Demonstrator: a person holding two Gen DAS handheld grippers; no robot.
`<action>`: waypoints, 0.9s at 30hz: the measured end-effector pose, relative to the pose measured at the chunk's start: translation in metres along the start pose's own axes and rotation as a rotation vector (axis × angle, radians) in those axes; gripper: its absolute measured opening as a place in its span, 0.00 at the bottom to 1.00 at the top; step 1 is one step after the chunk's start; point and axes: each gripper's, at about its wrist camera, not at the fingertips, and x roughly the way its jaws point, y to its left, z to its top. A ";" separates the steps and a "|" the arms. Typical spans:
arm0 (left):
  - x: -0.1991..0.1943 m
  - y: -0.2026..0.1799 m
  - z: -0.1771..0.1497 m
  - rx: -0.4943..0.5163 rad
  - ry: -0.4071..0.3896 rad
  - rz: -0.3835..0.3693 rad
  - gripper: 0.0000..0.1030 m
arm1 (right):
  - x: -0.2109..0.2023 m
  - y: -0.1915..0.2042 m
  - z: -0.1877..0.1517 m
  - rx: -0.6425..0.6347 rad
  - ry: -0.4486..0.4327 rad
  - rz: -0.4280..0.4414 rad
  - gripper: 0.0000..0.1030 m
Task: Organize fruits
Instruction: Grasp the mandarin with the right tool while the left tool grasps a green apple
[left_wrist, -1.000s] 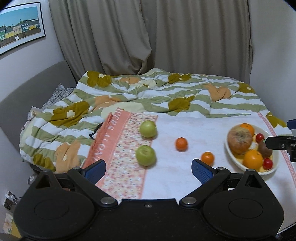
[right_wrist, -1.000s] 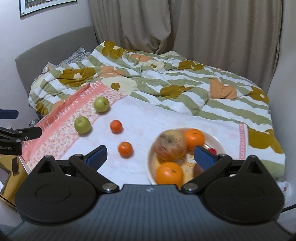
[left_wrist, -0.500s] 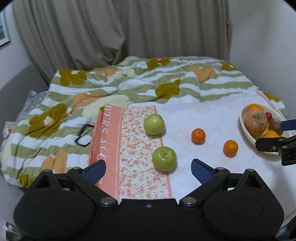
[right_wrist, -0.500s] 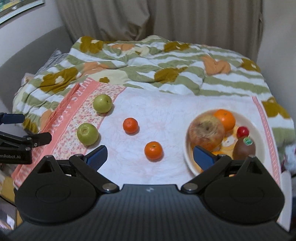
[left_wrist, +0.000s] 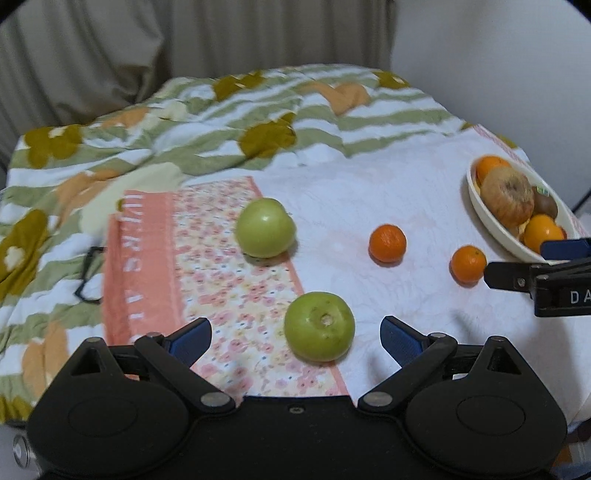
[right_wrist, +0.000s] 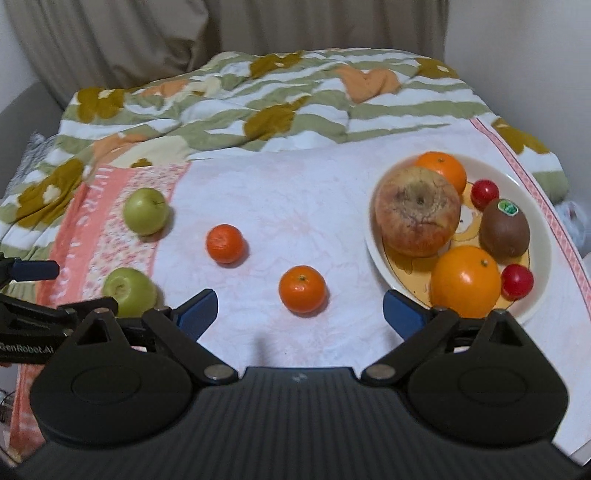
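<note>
Your left tool (left_wrist: 295, 334) spread wide, nothing gripped; near green apple (left_wrist: 319, 326) lies between its fingers on floral cloth (left_wrist: 236, 295). Your right tool (right_wrist: 300, 309) likewise released, near tangerine (right_wrist: 303, 289) just ahead. Bowl (right_wrist: 537, 236) of fruit at right on bed.

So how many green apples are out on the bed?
2. The far green apple lies on the floral cloth; the near green apple lies at that cloth's edge, before the open left gripper.
</note>
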 end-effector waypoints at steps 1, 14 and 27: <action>0.005 -0.001 0.001 0.006 0.007 -0.011 0.96 | 0.004 0.000 -0.001 0.003 0.004 -0.007 1.00; 0.050 -0.007 0.000 0.016 0.088 -0.050 0.62 | 0.042 0.003 0.000 -0.033 0.056 -0.023 0.85; 0.048 -0.007 -0.005 -0.006 0.078 -0.041 0.55 | 0.059 0.008 0.005 -0.089 0.075 -0.020 0.68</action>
